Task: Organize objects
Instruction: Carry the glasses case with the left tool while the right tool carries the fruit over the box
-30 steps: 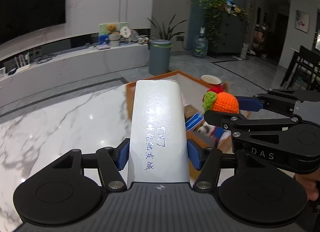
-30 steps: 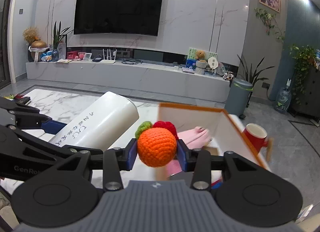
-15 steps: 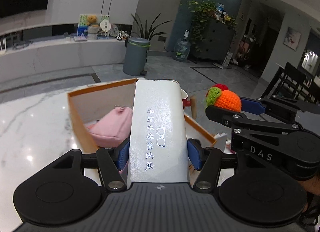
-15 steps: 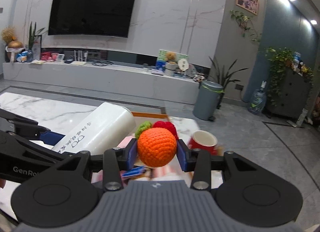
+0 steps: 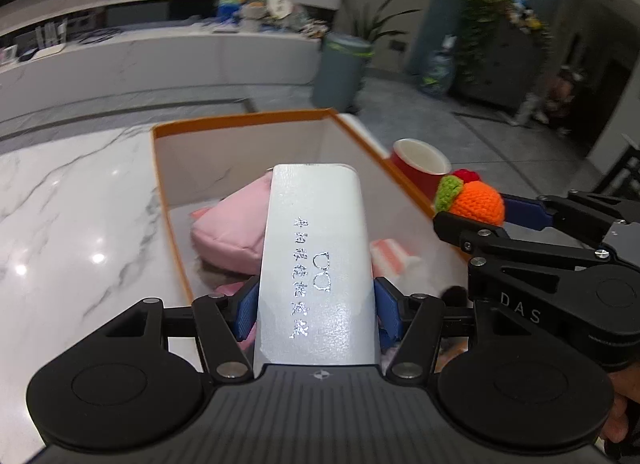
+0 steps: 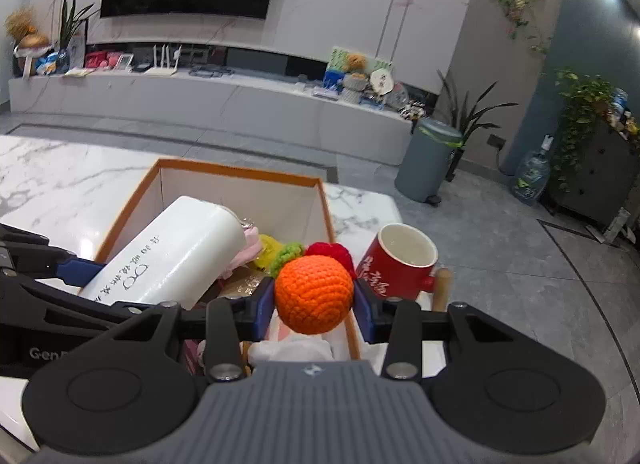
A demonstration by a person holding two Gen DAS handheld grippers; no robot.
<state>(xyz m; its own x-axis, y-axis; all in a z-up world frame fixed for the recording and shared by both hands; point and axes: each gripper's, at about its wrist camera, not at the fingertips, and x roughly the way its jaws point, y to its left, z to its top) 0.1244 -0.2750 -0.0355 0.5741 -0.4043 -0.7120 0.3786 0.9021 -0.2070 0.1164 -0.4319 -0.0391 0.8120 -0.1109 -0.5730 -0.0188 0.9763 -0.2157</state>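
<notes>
We held the white case [image 5: 316,264] in our left gripper [image 5: 316,310] and the crocheted orange [image 6: 314,294] in our right gripper [image 6: 314,304] (both clamped tight), above the orange-rimmed box [image 6: 240,172] by the table's [image 5: 72,200] far edge.

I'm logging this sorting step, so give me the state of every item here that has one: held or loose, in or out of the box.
white case: held in left gripper, over the box
crochet orange: held in right gripper
orange-rimmed box: open, partly filled
pink pouch: lying inside box
red mug: upright, empty, outside box
</notes>
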